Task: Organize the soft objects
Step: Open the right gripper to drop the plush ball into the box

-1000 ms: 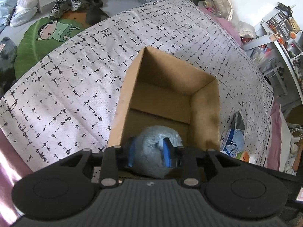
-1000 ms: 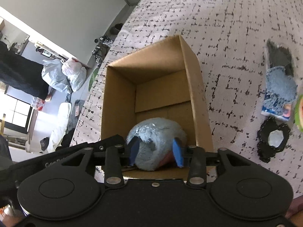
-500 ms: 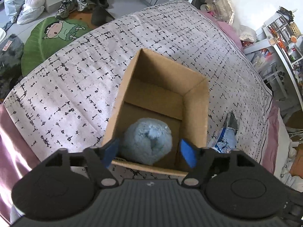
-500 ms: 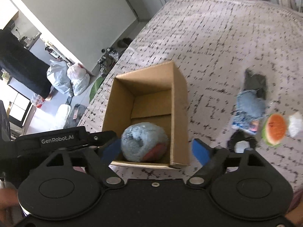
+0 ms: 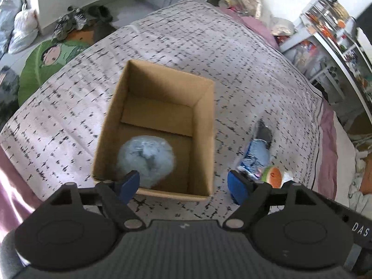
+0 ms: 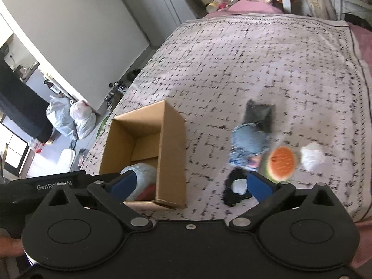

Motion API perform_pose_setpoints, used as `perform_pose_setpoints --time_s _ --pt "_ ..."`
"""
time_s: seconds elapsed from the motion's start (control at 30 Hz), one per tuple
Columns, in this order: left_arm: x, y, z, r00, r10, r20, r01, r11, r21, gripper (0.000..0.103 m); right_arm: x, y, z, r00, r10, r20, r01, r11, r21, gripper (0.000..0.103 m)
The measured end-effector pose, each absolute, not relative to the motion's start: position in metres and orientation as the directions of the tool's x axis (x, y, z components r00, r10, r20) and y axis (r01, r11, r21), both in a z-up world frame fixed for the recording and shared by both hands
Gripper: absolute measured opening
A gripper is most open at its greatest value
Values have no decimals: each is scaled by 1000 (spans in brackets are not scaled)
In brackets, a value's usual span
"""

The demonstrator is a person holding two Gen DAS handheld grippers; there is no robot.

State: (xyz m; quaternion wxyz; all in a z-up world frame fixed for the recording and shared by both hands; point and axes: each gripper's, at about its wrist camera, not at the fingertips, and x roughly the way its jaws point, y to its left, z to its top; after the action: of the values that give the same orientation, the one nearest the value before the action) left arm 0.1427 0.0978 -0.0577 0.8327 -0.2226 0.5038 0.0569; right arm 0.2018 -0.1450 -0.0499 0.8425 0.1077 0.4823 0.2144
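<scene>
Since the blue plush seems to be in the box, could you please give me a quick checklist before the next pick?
1. Blue plush inside cardboard box: ok.
2. Left gripper empty, jaws opening: ok.
3. Right gripper empty, jaws opening: ok.
4. Room left in box: ok.
5. Next items on the bedspread, watermelon plush and denim piece, in view: ok.
6. Their exact shapes: cannot tell, blurred.

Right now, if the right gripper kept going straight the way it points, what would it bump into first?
Probably the patterned bedspread, in the bare strip between the cardboard box and the black ring-shaped item. The right gripper, jaws opening and empty, aims there, though depth is hard to judge.
</scene>
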Motion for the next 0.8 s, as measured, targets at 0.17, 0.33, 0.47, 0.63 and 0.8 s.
perform_pose_setpoints --time_s 0.17,0.33,0.47,0.63,0.8 --pt "146 71 -52 505 -133 -853 -282 908 -309 82 205 -170 -49 463 461 -757 -244 887 391 102" --pt "149 44 -50 515 -136 -846 -255 918 -303 91 209 -195 -51 473 456 -754 -238 890 389 103" --pt "152 25 -52 506 -139 -851 -245 923 -297 91 213 -216 -55 480 450 -753 -219 893 393 103" --pt "156 3 -54 509 -122 -852 -248 927 -280 91 218 -236 -57 486 446 -752 -215 895 392 103" --pt "162 -14 -55 510 -116 -853 -256 926 -278 91 225 -254 -61 486 444 -753 -196 895 401 103"
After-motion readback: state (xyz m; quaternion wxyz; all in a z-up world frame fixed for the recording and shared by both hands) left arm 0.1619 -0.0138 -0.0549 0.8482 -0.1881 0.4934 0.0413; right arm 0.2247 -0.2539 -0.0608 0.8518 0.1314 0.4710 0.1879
